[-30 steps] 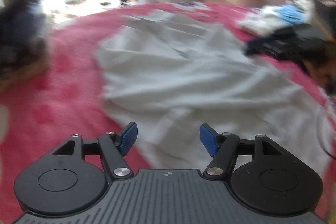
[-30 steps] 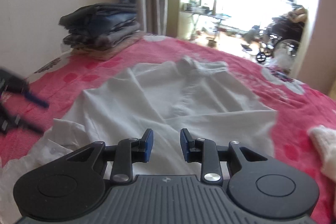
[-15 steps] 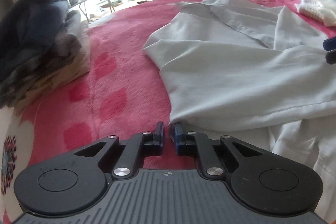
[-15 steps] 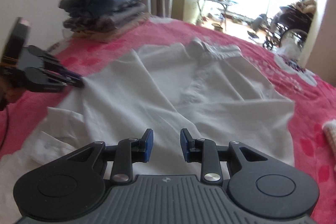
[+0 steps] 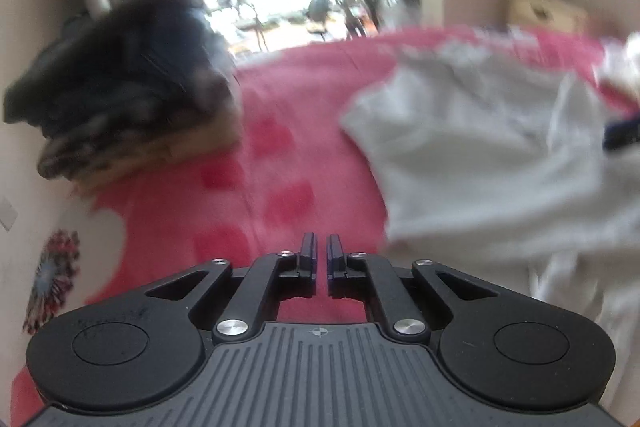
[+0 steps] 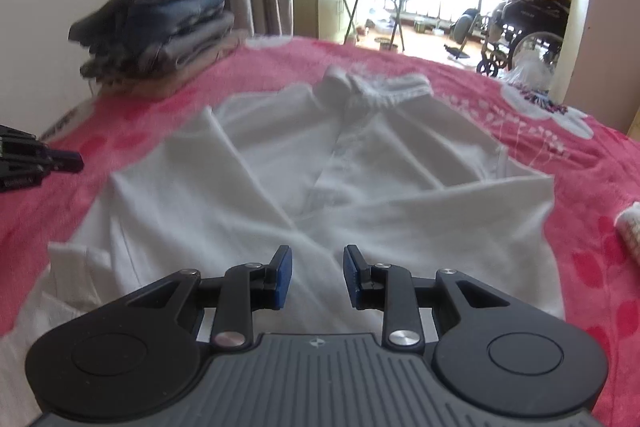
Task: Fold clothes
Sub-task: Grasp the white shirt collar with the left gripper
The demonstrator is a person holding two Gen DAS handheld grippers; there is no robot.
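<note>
On the red bed cover (image 6: pixel 592 163) a white shirt (image 6: pixel 248 195) lies spread, collar away from the right claw, side panels lapped inward. Left to right: stack of folded dark clothes (image 6: pixel 160 31) by the wall; left claw (image 5: pixel 321 255), fingers nearly together, nothing visible between them, above bare cover beside the shirt's edge; right claw (image 6: pixel 317 275), parted and empty, over the near hem. Thin, limp, light cloth, judged likely to sag and crease; take hold at hem corners or a folded edge. Left view is blurred; only the right view shows collar and placket.
</note>
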